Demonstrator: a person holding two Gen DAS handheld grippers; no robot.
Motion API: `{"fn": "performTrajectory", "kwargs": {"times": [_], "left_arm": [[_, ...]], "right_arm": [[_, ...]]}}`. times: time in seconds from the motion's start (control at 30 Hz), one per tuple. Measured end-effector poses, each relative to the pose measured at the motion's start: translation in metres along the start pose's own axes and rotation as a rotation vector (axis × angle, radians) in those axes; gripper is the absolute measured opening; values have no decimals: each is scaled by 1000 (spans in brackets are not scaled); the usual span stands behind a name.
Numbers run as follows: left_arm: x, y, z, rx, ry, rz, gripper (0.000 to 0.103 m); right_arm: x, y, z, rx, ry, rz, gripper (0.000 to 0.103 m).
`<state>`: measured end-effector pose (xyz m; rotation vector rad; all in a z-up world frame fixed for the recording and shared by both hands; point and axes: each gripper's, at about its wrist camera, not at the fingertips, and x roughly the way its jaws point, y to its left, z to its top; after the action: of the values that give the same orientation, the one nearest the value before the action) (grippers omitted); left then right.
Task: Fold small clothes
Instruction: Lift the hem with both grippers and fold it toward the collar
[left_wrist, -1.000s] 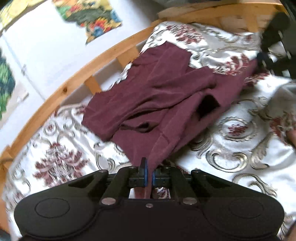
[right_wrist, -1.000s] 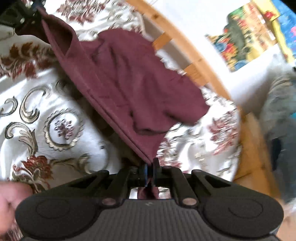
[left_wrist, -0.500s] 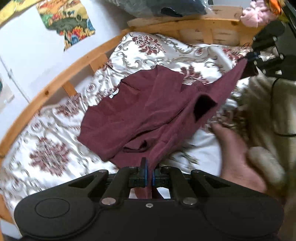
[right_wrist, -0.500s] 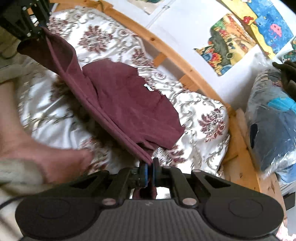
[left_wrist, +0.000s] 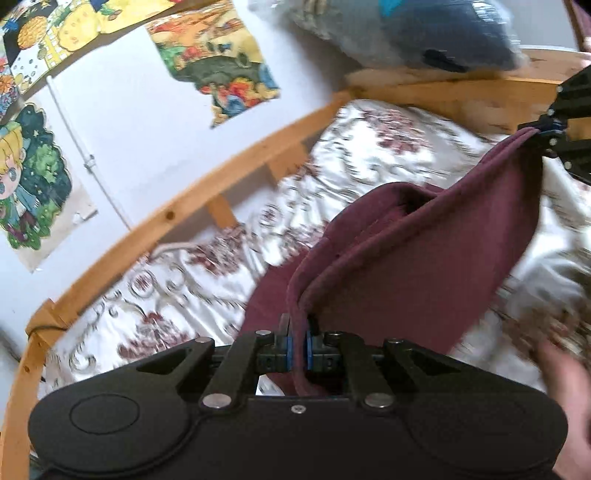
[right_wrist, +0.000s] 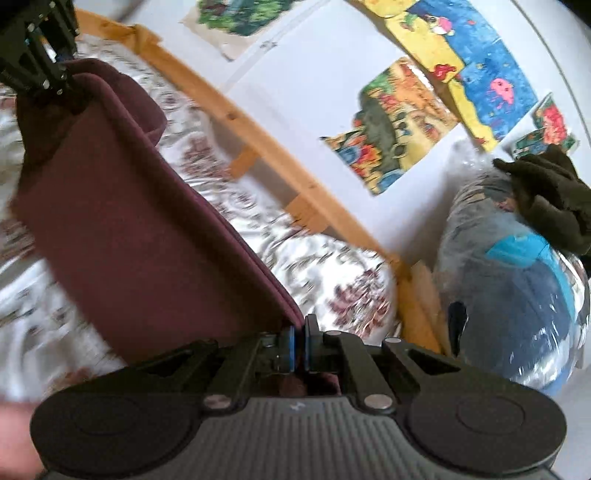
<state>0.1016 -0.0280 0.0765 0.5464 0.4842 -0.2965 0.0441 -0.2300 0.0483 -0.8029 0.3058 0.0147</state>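
Here, your left tool (left_wrist: 297, 341) and right tool (right_wrist: 298, 341) each clamped on maroon garment (left_wrist: 424, 258) hem; garment stretched between them, lifted above patterned bed (left_wrist: 177, 295).

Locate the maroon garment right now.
Maroon garment hangs stretched between left gripper and right gripper, above the patterned bedspread.

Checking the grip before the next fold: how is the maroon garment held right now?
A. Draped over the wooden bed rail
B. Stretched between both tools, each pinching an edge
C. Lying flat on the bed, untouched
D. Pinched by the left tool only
B: the left tool and the right tool each clamp an edge of the maroon garment, which hangs stretched between them above the patterned bedspread.
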Motion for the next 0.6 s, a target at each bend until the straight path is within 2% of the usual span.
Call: {"fn": "performTrajectory", "kwargs": {"times": [0.03, 0.13, 0.33, 0.5, 0.6], "left_arm": [[16, 4, 3, -12, -14, 24, 11], [54, 15, 6, -43, -35, 71, 12], [128, 11, -1, 7, -31, 142, 12], [192, 26, 3, -27, 28, 126, 15], [221, 36, 2, -67, 46, 121, 15]], "right_arm": [[13, 0, 3, 12, -6, -14, 6], [59, 2, 4, 50, -10, -37, 6], [136, 19, -1, 47, 1, -67, 6], [192, 34, -7, 78, 35, -83, 6], [215, 39, -4, 55, 25, -95, 6]]}}
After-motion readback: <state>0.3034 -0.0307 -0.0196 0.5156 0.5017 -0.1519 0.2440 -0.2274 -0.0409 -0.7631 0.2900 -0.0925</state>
